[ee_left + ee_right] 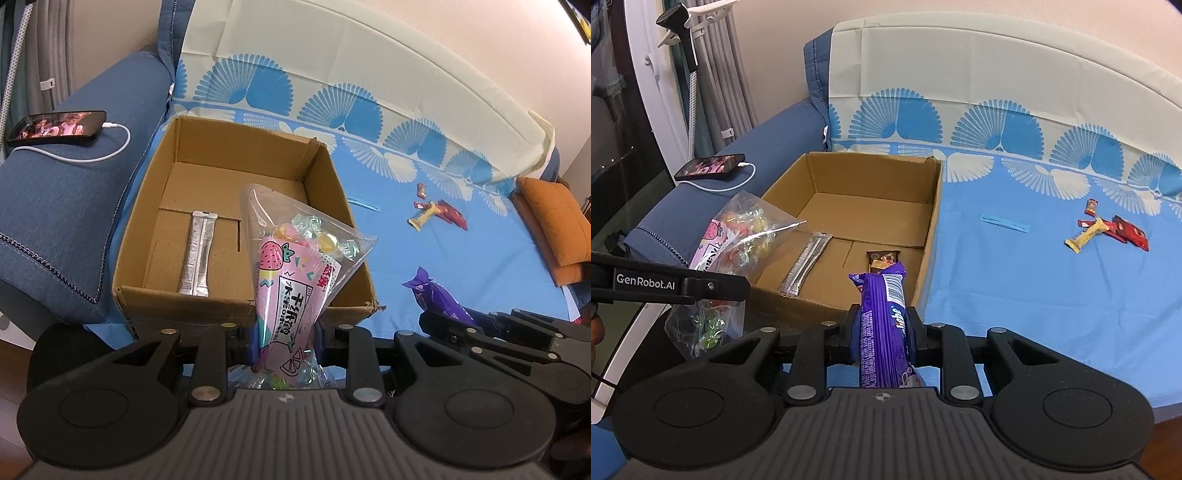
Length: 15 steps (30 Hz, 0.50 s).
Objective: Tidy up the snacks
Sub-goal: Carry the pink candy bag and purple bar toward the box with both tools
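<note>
two handheld grippers work over a couch covered by a blue cloth (1052, 295) with a white fan pattern.

the left gripper (284, 347) is clamped on a clear candy bag (291, 266) with a pink strawberry label. the bag stands up between the fingers, its top over the near edge of an open cardboard box (147, 236). in the right wrist view the same bag (738, 236) hangs at the box's near left corner, held from the left by the left gripper's arm.

the right gripper (882, 332) is clamped on a purple packet (882, 317), which points forward along the fingers and reaches over the near edge of the box (931, 206).

the box sits at the left end of the cloth, against the blue armrest (74, 206). on the box floor lie two silver sachets (197, 254) side by side, near the front. the right wrist view also shows a small dark snack pack (882, 258) on the box floor near the front right corner, just beyond the packet's tip.

on the cloth to the right of the box, well apart from it, lie a few red wrappers (1123, 230), a yellow bar (1086, 236) and a thin blue strip (1004, 222). an orange cushion (554, 221) sits at the far right edge.

a phone (55, 125) with a lit screen lies on the armrest, a white cable (110, 147) plugged in.
</note>
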{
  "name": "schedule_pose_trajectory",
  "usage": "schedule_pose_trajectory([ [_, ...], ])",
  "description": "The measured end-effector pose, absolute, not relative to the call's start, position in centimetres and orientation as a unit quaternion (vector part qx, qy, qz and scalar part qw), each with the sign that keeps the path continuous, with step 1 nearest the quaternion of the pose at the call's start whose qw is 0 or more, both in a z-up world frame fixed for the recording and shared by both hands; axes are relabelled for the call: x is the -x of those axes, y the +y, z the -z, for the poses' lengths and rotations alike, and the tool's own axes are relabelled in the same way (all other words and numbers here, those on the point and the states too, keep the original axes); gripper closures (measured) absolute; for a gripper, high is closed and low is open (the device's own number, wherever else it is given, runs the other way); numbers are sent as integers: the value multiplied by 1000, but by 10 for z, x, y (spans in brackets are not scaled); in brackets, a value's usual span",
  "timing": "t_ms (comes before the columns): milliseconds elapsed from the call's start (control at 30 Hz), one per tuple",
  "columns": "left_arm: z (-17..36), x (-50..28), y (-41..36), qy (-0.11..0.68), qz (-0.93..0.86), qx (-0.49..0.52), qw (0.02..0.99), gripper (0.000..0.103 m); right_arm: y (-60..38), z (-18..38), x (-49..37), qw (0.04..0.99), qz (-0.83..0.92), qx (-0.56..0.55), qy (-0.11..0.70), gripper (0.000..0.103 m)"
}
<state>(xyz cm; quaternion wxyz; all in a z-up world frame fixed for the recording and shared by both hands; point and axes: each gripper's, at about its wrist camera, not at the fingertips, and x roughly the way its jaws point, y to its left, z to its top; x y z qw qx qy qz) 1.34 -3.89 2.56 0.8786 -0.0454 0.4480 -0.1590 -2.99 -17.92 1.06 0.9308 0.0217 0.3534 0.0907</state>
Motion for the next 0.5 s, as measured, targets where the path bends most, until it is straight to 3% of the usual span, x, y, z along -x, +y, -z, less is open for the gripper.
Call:
schedule_pose_trajectory([
  [500, -25, -15, -38, 450, 159, 48, 878, 73, -176, -9, 26, 929, -90, -16, 359, 77],
])
